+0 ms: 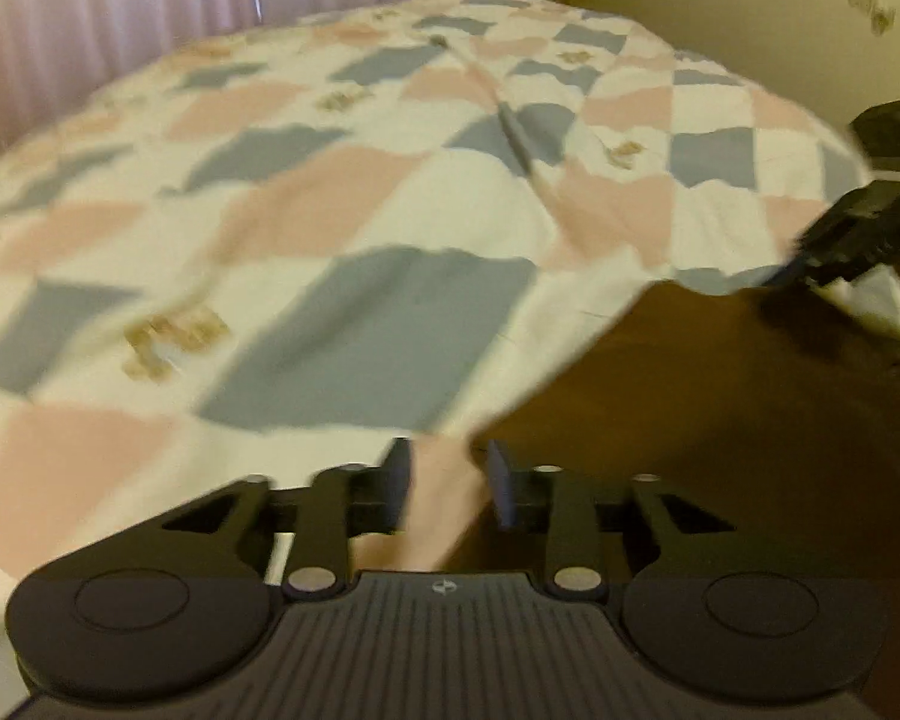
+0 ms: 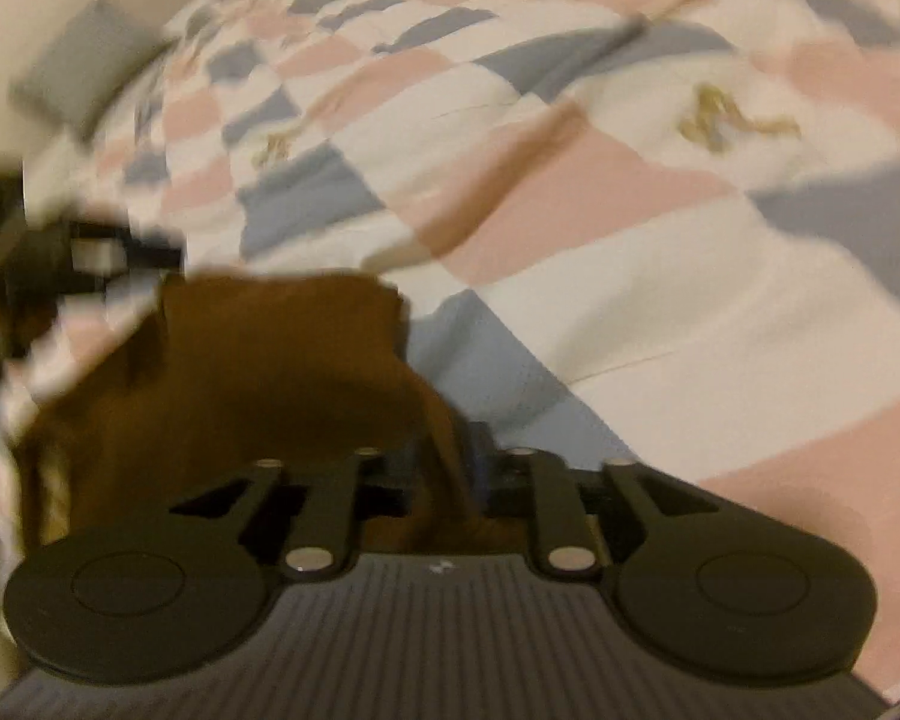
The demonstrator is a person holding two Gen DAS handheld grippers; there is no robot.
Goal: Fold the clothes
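A brown garment [image 1: 720,396] hangs stretched between my two grippers above a bed. In the left wrist view my left gripper [image 1: 447,480] is shut on one of its edges, which looks pale between the fingers. My right gripper [image 1: 840,240] shows at the far right, holding the garment's other end. In the right wrist view my right gripper [image 2: 444,468] is shut on a bunched fold of the brown garment [image 2: 258,360]. My left gripper [image 2: 90,258] shows blurred at the far left.
A quilt [image 1: 306,192] with pink, grey-blue and white patches covers the bed under the garment, and shows in the right wrist view [image 2: 660,252]. Pale curtains [image 1: 120,6] hang behind it. A grey pillow [image 2: 84,72] lies at the bed's far left.
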